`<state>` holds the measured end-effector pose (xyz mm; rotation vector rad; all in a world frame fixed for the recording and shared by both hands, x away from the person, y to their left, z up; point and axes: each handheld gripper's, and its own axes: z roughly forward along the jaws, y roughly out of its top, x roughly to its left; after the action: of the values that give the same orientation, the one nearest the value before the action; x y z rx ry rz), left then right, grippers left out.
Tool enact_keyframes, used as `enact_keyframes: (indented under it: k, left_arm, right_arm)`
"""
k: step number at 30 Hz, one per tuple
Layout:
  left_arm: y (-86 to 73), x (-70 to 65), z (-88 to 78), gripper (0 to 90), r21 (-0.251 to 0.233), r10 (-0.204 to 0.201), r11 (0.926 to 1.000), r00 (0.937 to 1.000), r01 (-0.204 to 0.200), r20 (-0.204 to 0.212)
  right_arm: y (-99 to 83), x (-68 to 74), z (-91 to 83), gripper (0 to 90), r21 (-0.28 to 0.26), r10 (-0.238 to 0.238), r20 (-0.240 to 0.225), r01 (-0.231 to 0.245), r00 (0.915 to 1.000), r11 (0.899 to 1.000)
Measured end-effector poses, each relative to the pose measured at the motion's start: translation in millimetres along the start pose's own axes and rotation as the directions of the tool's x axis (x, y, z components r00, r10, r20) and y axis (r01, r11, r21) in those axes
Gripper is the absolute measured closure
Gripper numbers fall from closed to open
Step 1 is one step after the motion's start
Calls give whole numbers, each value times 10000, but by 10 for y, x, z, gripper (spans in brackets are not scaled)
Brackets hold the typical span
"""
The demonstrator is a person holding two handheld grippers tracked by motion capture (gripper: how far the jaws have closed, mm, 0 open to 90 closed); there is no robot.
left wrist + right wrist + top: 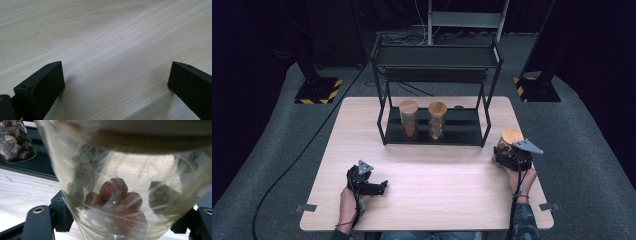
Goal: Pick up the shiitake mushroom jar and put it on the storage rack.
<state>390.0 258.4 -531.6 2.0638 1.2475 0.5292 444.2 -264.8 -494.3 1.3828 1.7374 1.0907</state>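
At table's right edge: clear glass jar with round wooden lid (510, 140), holding dark red dried fruits (113, 195), pinched between the jaws of the right gripper (512, 159). Grip sits low on smooth curved glass; risk: jar slips or tips on lifting, and may strike the black metal two-tier rack (437, 131), where two similar lidded jars (408, 120) already stand. Left gripper (368, 184): jaws spread, idle above the pale wooden table (105, 37).

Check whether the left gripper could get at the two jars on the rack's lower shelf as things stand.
Probably yes: the left gripper is open and empty, bare table lies before the rack, and both jars stand at its open front.
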Motion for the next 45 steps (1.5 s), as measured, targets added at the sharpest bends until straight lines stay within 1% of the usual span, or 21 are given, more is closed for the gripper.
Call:
enact_keyframes:
  k: [5, 9, 26, 31, 45]
  left_arm:
    - [0, 1, 0, 0, 6, -2, 10000, 10000, 2, 10]
    - [0, 1, 0, 0, 1, -3, 10000, 10000, 3, 7]
    - [0, 1, 0, 0, 0, -1, 10000, 10000, 1, 6]
    - [0, 0, 1, 0, -12, -3, 10000, 10000, 3, 5]
    - [0, 0, 1, 0, -18, -3, 10000, 10000, 3, 3]
  right_arm:
    - [1, 9, -3, 243, -7, 45, 29, -45, 10000, 10000]
    - [0, 21, -25, 244, -90, 81, -71, -81, 9999, 9999]
    - [25, 119, -180, 244, -83, -149, -409, 145, 9991, 9999]
    - [26, 133, -208, 244, 17, -144, -553, 145, 9984, 9999]
    - [48, 208, -269, 244, -121, -301, -762, 293, 9966, 9995]
